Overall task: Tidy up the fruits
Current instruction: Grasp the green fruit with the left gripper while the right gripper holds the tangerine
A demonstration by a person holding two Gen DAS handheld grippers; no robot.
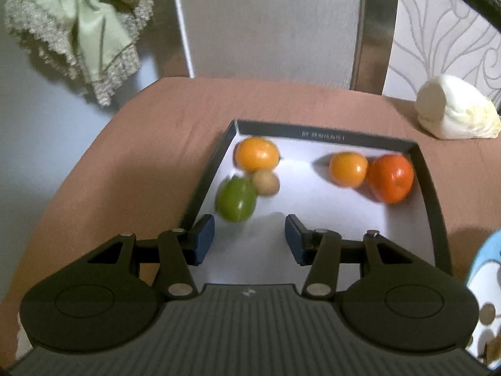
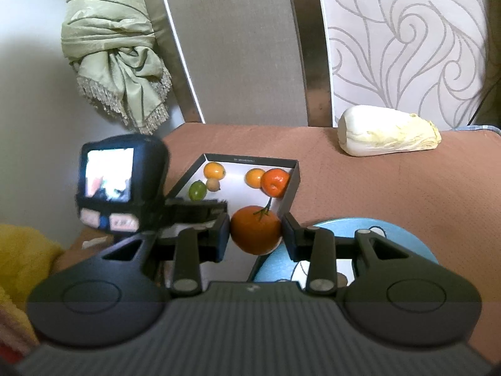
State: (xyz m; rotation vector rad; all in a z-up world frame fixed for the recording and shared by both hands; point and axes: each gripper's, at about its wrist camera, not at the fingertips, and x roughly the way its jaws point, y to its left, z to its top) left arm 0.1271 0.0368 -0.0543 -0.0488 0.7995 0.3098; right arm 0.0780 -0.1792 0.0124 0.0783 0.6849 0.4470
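Oranges are gathering at the far right of the box (image 2: pixel 289 185), so the right gripper (image 2: pixel 256 233), clamping a stemmed orange (image 2: pixel 255 235) over the near edge, is best releasing low there while the left gripper (image 1: pixel 250 239) is hanging parted and empty.

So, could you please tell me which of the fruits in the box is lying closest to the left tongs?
The green fruit, the only green one, by the box's left wall, just ahead of the left tongs.
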